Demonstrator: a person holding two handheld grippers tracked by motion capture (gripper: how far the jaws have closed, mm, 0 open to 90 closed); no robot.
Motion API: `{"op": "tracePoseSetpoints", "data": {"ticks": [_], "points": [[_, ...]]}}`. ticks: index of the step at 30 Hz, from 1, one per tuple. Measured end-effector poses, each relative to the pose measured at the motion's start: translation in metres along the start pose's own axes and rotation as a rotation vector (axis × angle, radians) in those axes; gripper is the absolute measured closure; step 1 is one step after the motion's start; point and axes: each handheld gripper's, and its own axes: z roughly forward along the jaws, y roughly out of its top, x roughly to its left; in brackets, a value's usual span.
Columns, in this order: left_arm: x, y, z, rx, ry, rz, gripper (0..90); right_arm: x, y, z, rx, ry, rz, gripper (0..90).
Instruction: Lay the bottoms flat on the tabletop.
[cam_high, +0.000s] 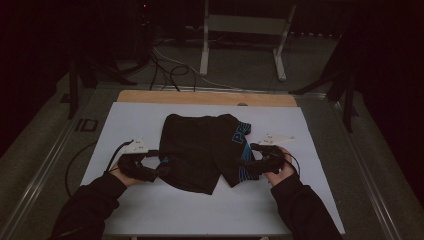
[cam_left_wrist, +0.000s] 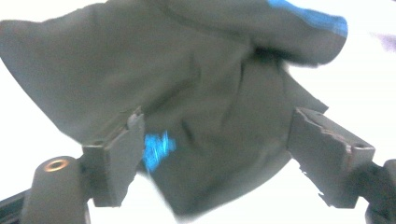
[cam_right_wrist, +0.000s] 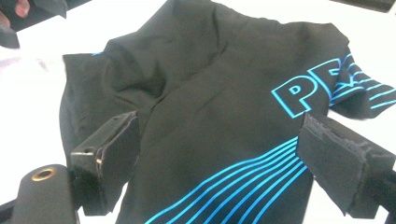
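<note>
A black garment (cam_high: 202, 150) with blue stripes and blue lettering lies crumpled on the white table cover (cam_high: 150, 210). My left gripper (cam_high: 159, 169) sits at the garment's left edge, jaws wide open with dark cloth (cam_left_wrist: 201, 93) between and beyond them. My right gripper (cam_high: 246, 166) is at the garment's right side, also open, its jaws straddling the blue-striped part (cam_right_wrist: 243, 186) below the outlined letters (cam_right_wrist: 322, 86). Neither gripper pinches the fabric.
The white cover lies on a wooden table whose bare strip (cam_high: 205, 97) shows at the far edge. Beyond it stand a white metal frame (cam_high: 245, 30) and cables (cam_high: 167, 70) on the dark floor. Dark stands flank the table.
</note>
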Motion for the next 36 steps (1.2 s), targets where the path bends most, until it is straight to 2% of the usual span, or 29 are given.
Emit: {"op": "tracePoseSetpoints", "data": {"ticks": [1,3,4,5,9,10,11,15,16,17,18,20,22,25,26,28,29,31,36], "points": [[0.000,-0.005,0.001,0.022,0.018,0.000,22.3,0.001,-0.002,-0.001,0.003,-0.001,-0.005,14.0],[0.000,-0.016,0.002,0.042,0.017,-0.001,27.8,0.002,-0.006,-0.002,0.012,0.002,-0.007,14.0],[0.000,-0.016,0.002,0.042,0.017,-0.001,28.6,0.002,-0.006,-0.002,0.012,0.002,-0.007,14.0],[-0.001,-0.025,0.004,0.076,0.045,0.025,34.1,0.003,-0.012,-0.003,0.024,0.005,-0.003,14.0],[0.001,-0.029,0.008,0.077,0.060,0.024,47.3,0.003,-0.017,-0.004,0.035,0.010,0.008,14.2],[0.002,-0.030,0.013,0.099,0.068,0.027,47.7,0.004,-0.017,-0.004,0.036,0.011,0.010,14.2],[0.002,-0.030,0.013,0.099,0.068,0.027,51.0,0.004,-0.017,-0.004,0.036,0.011,0.010,14.2],[0.003,-0.032,0.016,0.112,0.089,0.024,71.4,0.005,-0.017,-0.005,0.034,0.013,0.005,14.3],[0.003,-0.032,0.016,0.112,0.089,0.024,71.4,0.005,-0.017,-0.005,0.034,0.014,0.003,14.3],[0.000,-0.031,0.011,0.104,0.117,0.029,84.6,0.005,-0.017,-0.005,0.038,0.009,-0.005,14.5],[-0.002,-0.030,0.008,0.095,0.119,0.028,88.1,0.005,-0.017,-0.005,0.037,0.011,-0.006,14.5],[-0.008,-0.029,0.004,0.089,0.127,0.035,88.6,0.005,-0.017,-0.006,0.038,0.009,-0.002,14.5],[-0.008,-0.029,0.004,0.089,0.127,0.035,89.0,0.005,-0.017,-0.006,0.038,0.007,-0.005,14.5],[-0.023,-0.031,-0.002,0.098,0.137,0.055,89.1,0.005,-0.016,-0.008,0.031,0.011,0.002,14.5],[-0.027,-0.031,-0.003,0.103,0.146,0.073,89.1,0.005,-0.016,-0.009,0.031,0.009,0.001,14.5],[-0.027,-0.031,-0.003,0.103,0.146,0.073,89.1,0.006,-0.016,-0.009,0.032,0.009,0.000,14.5],[-0.038,-0.031,-0.011,0.103,0.158,0.097,89.0,0.006,-0.017,-0.010,0.031,0.012,0.003,14.5],[-0.043,-0.033,-0.016,0.100,0.172,0.113,89.0,0.007,-0.018,-0.011,0.029,0.019,0.006,14.5],[-0.050,-0.039,-0.022,0.119,0.162,0.117,88.8,0.010,-0.017,-0.013,0.028,0.022,-0.009,14.5]]}}
